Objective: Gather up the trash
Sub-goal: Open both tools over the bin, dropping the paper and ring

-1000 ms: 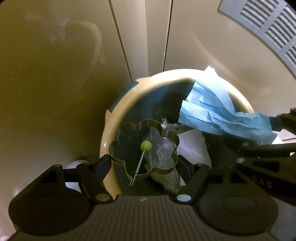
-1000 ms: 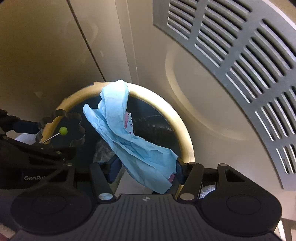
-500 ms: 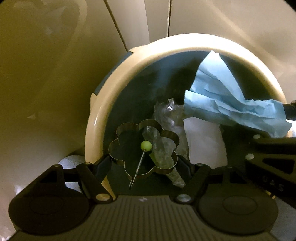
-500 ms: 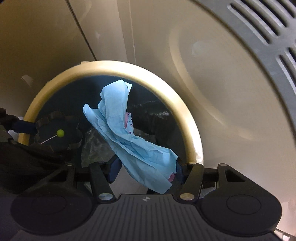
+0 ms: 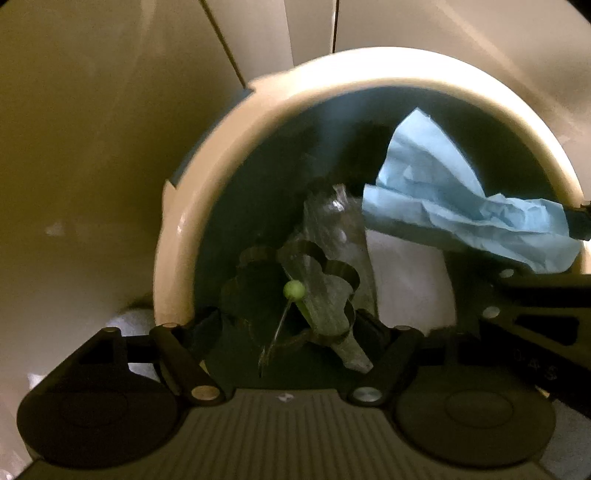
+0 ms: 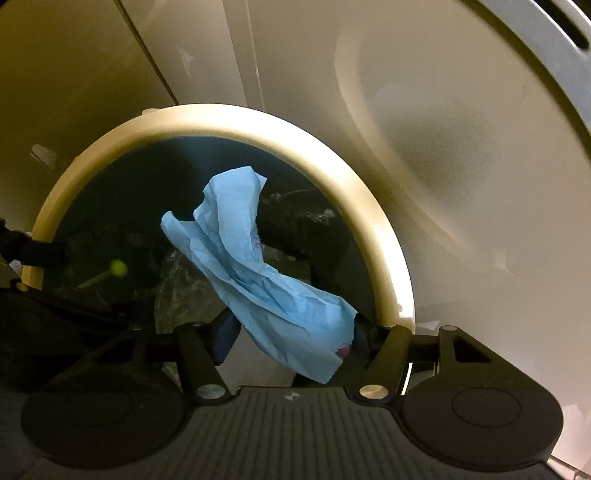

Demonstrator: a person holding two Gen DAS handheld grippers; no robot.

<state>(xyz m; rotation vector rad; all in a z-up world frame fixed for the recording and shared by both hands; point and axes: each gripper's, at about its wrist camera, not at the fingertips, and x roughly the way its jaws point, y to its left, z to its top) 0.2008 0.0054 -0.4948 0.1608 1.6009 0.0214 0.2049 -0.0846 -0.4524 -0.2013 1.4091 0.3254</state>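
Observation:
Both grippers point down into a round bin with a cream rim (image 5: pixel 369 74) and a dark liner. In my left gripper (image 5: pixel 286 325) sits a flower-shaped metal cookie cutter (image 5: pixel 351 280) with a green-headed pin (image 5: pixel 293 290) across it and a clear plastic wrapper (image 5: pixel 332 229) trailing from it. Its jaws are opening, and the cutter still spans from pad to pad. My right gripper (image 6: pixel 295 332) has a crumpled blue paper napkin (image 6: pixel 258 280) between its pads, hanging into the bin. Those jaws are opening too, with the napkin still against them.
White paper (image 5: pixel 406 280) lies inside the bin under the napkin. Beige cabinet panels (image 5: pixel 110 129) stand behind and left of the bin. A grey slotted vent panel (image 6: pixel 554 29) curves past at the upper right.
Both grippers have sunk toward the bin, whose rim now fills the views. The cutter and the napkin now hang inside the rim. Both jaws have widened slightly.

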